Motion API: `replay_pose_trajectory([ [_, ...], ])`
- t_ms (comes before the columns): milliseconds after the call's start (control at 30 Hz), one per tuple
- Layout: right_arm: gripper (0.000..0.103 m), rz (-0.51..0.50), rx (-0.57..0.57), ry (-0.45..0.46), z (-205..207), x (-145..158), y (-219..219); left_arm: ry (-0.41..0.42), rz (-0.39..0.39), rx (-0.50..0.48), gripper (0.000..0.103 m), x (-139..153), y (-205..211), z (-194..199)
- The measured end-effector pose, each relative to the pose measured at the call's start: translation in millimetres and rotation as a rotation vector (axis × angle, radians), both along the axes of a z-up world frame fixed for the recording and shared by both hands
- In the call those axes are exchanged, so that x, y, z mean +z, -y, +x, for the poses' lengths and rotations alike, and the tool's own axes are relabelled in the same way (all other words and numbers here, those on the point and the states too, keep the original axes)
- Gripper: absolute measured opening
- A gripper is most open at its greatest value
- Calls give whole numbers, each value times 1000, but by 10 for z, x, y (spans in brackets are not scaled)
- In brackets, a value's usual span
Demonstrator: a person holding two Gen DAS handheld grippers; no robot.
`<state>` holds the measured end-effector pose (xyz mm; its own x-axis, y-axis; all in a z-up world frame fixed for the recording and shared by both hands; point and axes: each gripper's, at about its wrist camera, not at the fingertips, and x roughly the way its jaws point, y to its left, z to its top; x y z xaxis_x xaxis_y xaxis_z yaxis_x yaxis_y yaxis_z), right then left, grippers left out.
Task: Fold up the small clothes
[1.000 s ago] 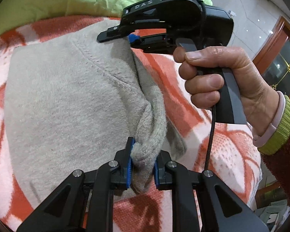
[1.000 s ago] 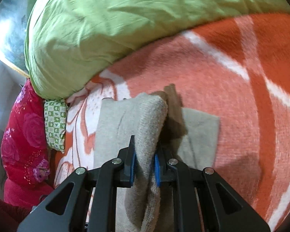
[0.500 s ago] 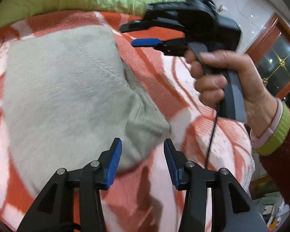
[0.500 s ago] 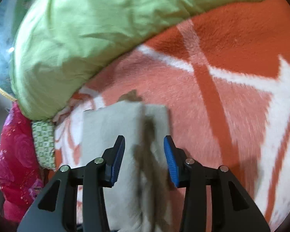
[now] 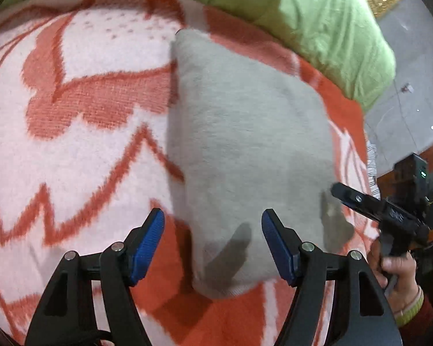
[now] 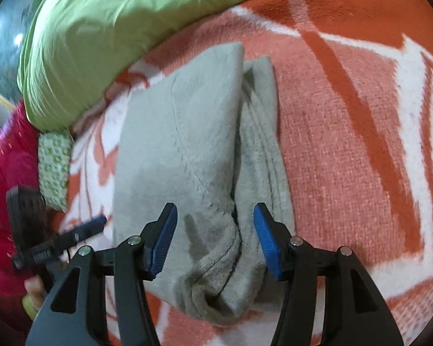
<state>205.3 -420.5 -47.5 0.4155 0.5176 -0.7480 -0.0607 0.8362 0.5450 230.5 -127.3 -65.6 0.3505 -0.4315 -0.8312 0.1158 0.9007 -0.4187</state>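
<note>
A small grey knitted garment (image 5: 245, 132) lies folded on an orange and white patterned blanket (image 5: 80, 144). My left gripper (image 5: 213, 245) hovers over its near corner, its jaws opening, and the blue pads (image 5: 147, 242) touch nothing. In the right wrist view the same garment (image 6: 182, 132) shows a folded layer on top with a bunched edge below. My right gripper (image 6: 215, 236) stands over that bunched end, its jaws opening too, with the cloth beneath but not pinched. The right gripper (image 5: 395, 213) shows at the right edge of the left wrist view.
A green quilt (image 6: 124, 14) lies along the far side of the blanket. A red flowered cloth (image 6: 5, 155) and a green checked piece (image 6: 53, 158) sit at the left. A hand (image 5: 395, 276) holds the other gripper. Tiled floor (image 5: 412, 69) shows beyond the bed.
Both grippers let go of the grey garment and opened. The garment dropped flat onto the blanket. Both grippers pulled back from it, the left one swinging sideways.
</note>
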Motion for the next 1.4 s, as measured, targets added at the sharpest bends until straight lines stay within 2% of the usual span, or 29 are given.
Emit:
replay_pose_trajectory([
  [33, 56, 2, 4, -1, 18, -12, -25, -11, 5, -1, 70, -49, 5, 52],
  [100, 48, -4, 18, 5, 43, -8, -78, -23, 16, -5, 70, -117, 19, 102],
  [133, 36, -11, 27, 3, 41, -16, -98, -28, 20, -5, 70, -160, 27, 124],
  [167, 18, -29, 33, -11, 60, -32, -120, -37, 21, -8, 70, -187, 39, 137],
  [233, 15, 11, 17, -18, 59, -4, -47, -42, 15, -18, 70, -197, 77, 106],
  [333, 13, 107, -18, 59, -53, 285, 159, -29, 15, -49, 70, -111, 247, 110],
  [400, 13, 105, -23, 93, -93, 422, 237, -30, 23, -73, 70, -109, 353, 125],
  [467, 13, 44, -24, 61, -63, 282, 261, -40, 42, -84, 70, -136, 424, 92],
  [533, 13, 24, -44, 4, -41, 14, 284, -65, 59, -99, 70, -242, 501, 115],
  [633, 13, 9, -73, -25, -46, -247, 294, -77, 61, -108, 72, -345, 590, 159],
  [700, 13, 35, -107, -25, -68, -309, 340, -71, 68, -116, 72, -369, 638, 163],
  [800, 13, 16, -112, -14, -76, -313, 328, -72, 73, -123, 73, -430, 691, 165],
  [900, 14, 39, -113, -24, -86, -295, 332, -67, 67, -113, 71, -378, 684, 154],
  [1033, 25, 15, -96, 0, -111, -64, 275, -42, 51, -97, 71, -214, 612, 214],
  [1100, 38, 7, -100, 21, -84, 0, 280, -42, 40, -77, 71, -157, 530, 290],
  [1133, 53, 7, -108, 29, -50, 28, 295, -40, 34, -66, 71, -135, 508, 327],
  [1167, 57, 6, -124, 45, -6, 58, 317, -36, 24, -56, 72, -108, 477, 370],
  [1233, 57, 19, -129, 71, 118, 89, 341, -36, 22, -43, 74, -81, 434, 448],
  [1400, 57, 43, -121, 56, 513, 15, 287, -36, 18, -29, 76, -70, 359, 629],
])
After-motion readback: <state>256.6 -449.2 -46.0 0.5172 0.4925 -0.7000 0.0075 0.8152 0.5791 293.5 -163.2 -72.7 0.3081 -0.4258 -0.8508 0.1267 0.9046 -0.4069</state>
